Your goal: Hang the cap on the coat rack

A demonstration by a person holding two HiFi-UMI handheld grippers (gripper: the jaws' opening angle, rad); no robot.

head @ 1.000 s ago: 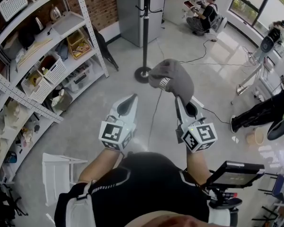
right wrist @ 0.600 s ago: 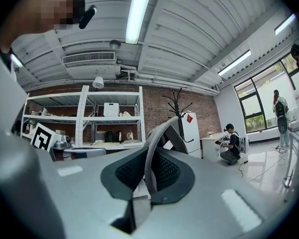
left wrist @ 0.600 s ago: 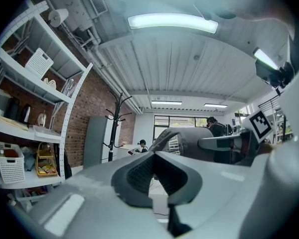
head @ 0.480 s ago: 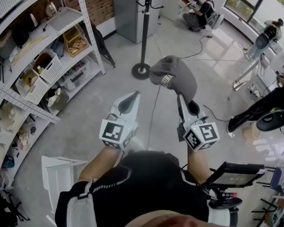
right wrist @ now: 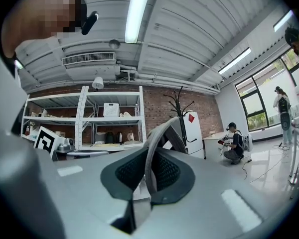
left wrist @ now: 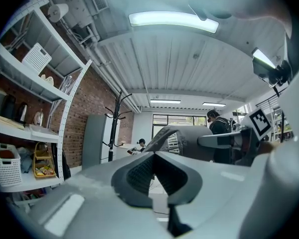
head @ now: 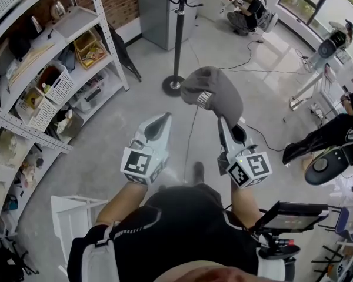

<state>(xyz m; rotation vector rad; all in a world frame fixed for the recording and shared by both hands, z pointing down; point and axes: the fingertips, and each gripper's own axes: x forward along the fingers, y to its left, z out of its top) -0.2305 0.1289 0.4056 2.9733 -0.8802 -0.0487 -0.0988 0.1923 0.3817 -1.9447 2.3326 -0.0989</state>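
Head view: right gripper [head: 222, 122] is raised in front of the person with the gray cap [head: 215, 94] at its fingers. The cap is in the air over the floor [head: 123, 128], well apart from the coat rack [head: 179, 34]. Its long axis runs from the fingertips forward and a bit left, toward the rack's round base. The domed crown faces up and away from the person. A striped label shows on the side near the fingers.

Right gripper view: fingers pinch a thin fabric edge of the cap, which stands up between the pads. It's probably the rim band, hard to say from this angle. The rack's hooks show beyond the cap, against the brick wall.

Left gripper [head: 157, 127] is held level beside the right one, apart from it and not touching the cap. In the left gripper view its fingers are pressed together with nothing between them. The cap shows off to the right there, with the rack farther back on the left.

Metal shelving [head: 47, 69] with baskets runs along the left side of the room.
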